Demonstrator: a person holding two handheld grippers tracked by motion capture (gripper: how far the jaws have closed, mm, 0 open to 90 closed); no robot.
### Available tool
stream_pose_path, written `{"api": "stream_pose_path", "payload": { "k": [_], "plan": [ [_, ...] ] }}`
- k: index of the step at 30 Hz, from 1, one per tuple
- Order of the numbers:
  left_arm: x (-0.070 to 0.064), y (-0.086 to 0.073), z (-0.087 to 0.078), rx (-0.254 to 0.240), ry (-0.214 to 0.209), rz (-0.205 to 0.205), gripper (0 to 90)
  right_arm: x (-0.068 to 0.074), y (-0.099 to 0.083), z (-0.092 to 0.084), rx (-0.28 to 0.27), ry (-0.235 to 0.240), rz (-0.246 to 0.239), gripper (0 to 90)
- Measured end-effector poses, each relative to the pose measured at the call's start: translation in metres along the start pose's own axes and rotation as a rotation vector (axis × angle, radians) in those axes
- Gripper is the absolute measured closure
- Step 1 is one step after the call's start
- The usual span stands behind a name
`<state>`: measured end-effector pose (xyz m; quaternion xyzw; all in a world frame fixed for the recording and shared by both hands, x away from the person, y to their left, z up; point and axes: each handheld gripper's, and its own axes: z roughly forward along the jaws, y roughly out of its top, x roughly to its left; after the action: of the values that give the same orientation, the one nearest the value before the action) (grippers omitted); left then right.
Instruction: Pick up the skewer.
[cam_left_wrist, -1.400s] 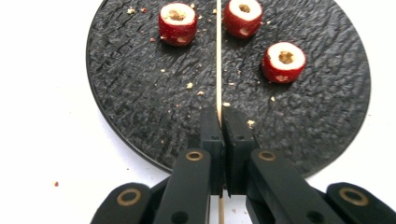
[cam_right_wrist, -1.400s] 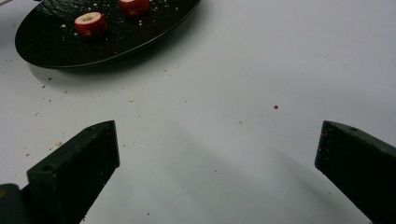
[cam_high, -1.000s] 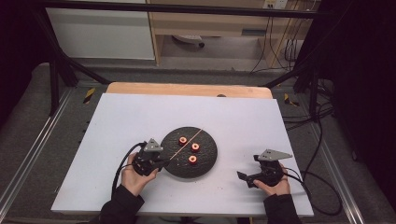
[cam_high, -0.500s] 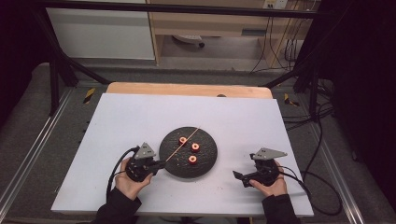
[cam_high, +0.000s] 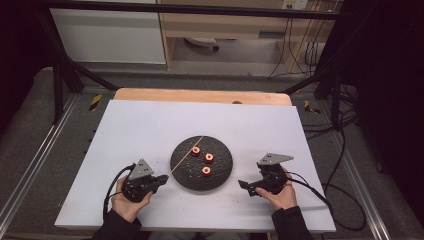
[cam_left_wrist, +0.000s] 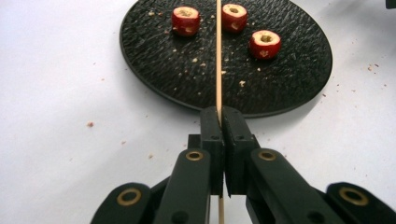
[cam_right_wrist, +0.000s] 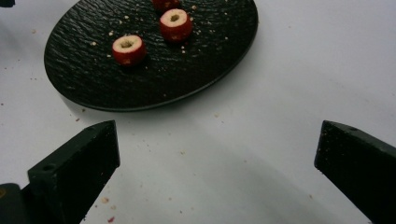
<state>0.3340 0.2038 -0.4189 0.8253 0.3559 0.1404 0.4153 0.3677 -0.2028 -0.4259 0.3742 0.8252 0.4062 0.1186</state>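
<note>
The left gripper has its jaws pinched tight on a thin wooden skewer, and the stick runs out from them over the black plate, its far end reaching past the three red fruit pieces. In the left gripper view the skewer passes between the left piece and the middle one, with the third off to the right, and none looks threaded yet. The right gripper hangs just off the plate's near edge, jaws spread wide with nothing between them. This reads as the lining-up step before spearing. The next move probably calls for the free gripper to take hold of one piece and steady it, while the skewer's point is drawn back and aimed at the hollow centre.
</note>
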Motion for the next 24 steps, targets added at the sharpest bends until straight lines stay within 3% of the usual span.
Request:
{"api": "stream_pose_path", "payload": {
  "k": [19,24],
  "plan": [
    [0.006,-0.019,-0.01,-0.021,0.007,-0.018,87.6,0.018,0.034,0.022,0.019,0.029,0.023,1.6],
    [0.007,-0.022,-0.01,-0.02,0.008,-0.024,87.6,0.024,0.041,0.029,0.035,0.033,0.003,1.5]
  ]
}}
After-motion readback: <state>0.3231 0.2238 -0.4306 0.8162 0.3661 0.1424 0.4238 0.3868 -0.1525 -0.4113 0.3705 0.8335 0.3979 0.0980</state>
